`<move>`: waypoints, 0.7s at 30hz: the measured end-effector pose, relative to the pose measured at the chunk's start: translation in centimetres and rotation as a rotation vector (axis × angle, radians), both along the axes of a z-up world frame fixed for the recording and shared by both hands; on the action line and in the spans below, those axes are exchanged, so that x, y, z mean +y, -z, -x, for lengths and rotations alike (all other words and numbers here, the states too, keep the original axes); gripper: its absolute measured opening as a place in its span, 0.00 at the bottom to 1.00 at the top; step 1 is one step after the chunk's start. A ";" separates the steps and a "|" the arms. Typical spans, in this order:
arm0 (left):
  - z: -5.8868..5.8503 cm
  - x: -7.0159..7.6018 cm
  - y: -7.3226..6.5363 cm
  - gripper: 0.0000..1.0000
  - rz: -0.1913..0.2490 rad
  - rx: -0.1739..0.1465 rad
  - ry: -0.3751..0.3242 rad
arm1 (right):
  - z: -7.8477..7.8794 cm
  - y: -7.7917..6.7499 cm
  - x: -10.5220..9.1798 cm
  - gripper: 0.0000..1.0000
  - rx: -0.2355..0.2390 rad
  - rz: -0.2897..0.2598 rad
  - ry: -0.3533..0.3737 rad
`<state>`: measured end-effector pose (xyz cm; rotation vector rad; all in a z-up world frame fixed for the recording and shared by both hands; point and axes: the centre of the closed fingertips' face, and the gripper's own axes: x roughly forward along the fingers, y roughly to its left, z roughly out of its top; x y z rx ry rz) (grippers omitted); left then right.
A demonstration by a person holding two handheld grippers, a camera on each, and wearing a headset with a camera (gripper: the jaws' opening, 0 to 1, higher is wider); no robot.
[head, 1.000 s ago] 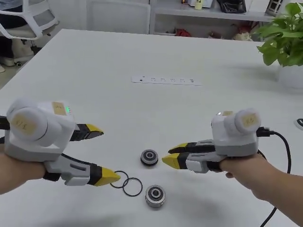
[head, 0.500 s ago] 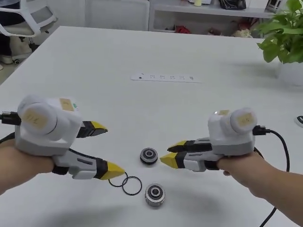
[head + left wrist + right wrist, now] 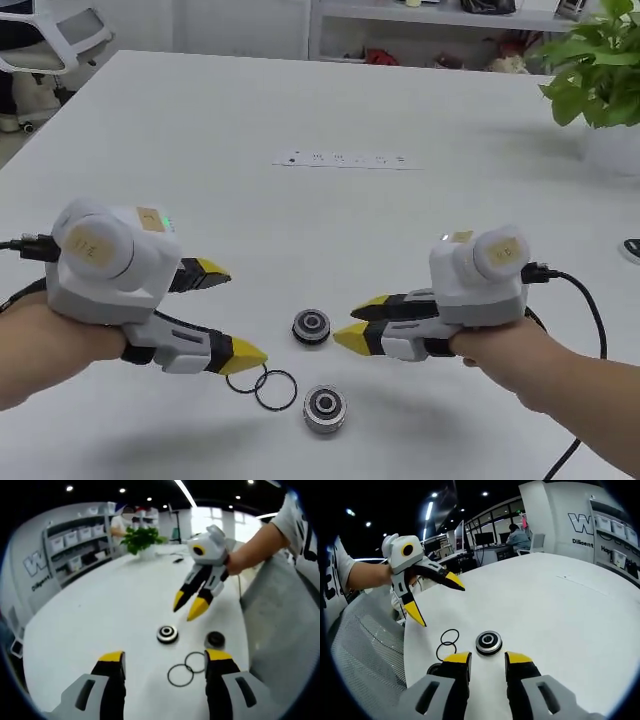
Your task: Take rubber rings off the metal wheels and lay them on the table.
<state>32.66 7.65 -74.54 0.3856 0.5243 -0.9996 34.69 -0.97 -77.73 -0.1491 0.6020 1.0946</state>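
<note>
The left claw (image 3: 235, 312) is spread wide and the right claw (image 3: 353, 322) is a little apart, both empty. Two rubber rings (image 3: 262, 385) lie on the counter (image 3: 300, 230) beside the metal wheels (image 3: 311, 326). In the right gripper view, one wheel (image 3: 434, 669) is half hidden behind a jaw.

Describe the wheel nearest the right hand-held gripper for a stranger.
On the white table, look just ahead of the person. Take the farther wheel, just off the yellow tips of the right hand-held gripper; the nearer wheel sits beside two black rings by the left hand-held gripper.
</note>
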 end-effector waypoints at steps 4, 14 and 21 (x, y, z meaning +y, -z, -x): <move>-0.1 -0.2 0.2 0.63 0.003 0.009 0.003 | 0.0 0.2 0.1 0.24 0.000 0.003 -0.005; -0.7 -0.7 0.9 0.60 0.006 0.029 0.002 | 0.0 0.7 0.5 0.24 -0.004 0.018 -0.024; -0.8 -1.1 1.4 0.58 0.006 0.042 0.008 | 0.1 1.1 0.7 0.25 -0.014 0.029 -0.035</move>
